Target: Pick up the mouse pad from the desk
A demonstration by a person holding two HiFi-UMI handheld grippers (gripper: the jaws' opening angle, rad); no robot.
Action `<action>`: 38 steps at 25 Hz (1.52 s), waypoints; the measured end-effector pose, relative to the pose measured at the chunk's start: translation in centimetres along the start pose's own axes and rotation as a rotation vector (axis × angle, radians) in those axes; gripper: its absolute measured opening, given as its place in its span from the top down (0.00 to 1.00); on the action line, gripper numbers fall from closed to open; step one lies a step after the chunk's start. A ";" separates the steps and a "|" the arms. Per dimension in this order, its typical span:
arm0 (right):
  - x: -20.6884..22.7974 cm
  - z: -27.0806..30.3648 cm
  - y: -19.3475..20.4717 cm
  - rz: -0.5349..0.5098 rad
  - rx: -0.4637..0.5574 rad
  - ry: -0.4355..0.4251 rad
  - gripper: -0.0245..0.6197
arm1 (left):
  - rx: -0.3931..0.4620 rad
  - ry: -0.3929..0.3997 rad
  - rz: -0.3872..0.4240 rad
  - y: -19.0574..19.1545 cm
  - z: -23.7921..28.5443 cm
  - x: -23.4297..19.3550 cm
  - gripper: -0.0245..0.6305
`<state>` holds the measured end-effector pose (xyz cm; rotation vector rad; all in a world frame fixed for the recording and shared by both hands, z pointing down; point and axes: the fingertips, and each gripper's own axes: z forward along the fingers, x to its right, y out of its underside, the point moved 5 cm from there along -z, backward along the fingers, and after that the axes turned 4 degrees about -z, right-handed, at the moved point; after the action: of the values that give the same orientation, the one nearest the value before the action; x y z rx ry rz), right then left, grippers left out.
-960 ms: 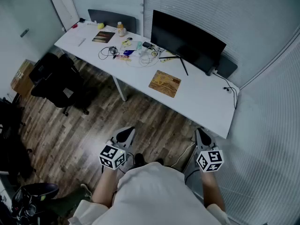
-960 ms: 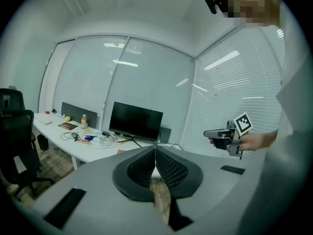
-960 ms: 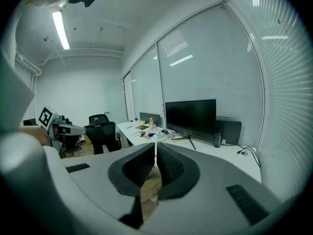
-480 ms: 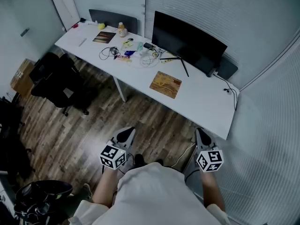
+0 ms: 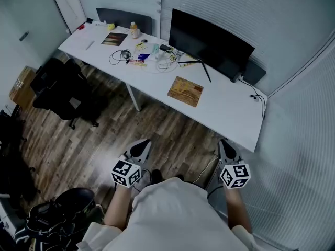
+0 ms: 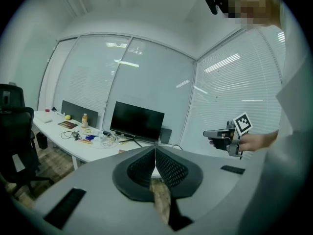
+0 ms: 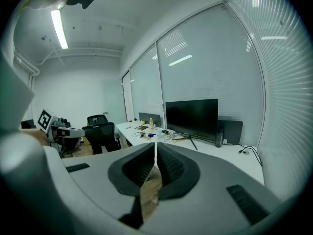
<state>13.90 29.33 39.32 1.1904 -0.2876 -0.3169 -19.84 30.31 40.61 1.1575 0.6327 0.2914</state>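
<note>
White desk (image 5: 225,115), ahead of me, long, running from far left to near right. On it:
- mouse pad (image 5: 185,91), brown-patterned, lying flat near the front edge;
- dark monitor (image 5: 209,43) on its stand, just behind the pad;
- tangle of cables (image 5: 121,56), left of the monitor;
- small bottle (image 5: 134,31) and dark booklet (image 5: 115,39), towards the far left end.

Wooden floor (image 5: 104,140) under the desk. On it:
- black office chair (image 5: 60,88), to my left, near the desk's left end.
</note>
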 end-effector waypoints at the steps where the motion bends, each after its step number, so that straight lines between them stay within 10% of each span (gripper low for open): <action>1: -0.2 0.1 0.1 0.002 -0.003 0.002 0.90 | -0.001 0.003 -0.001 0.0 0.0 -0.3 0.93; 38: -2.2 8.7 -0.8 0.015 -0.040 0.030 0.90 | -0.058 0.056 0.002 -1.7 3.9 -8.8 0.93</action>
<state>8.48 22.49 41.47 1.1517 -0.2632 -0.2903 -24.64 22.04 42.78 1.0978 0.6683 0.3426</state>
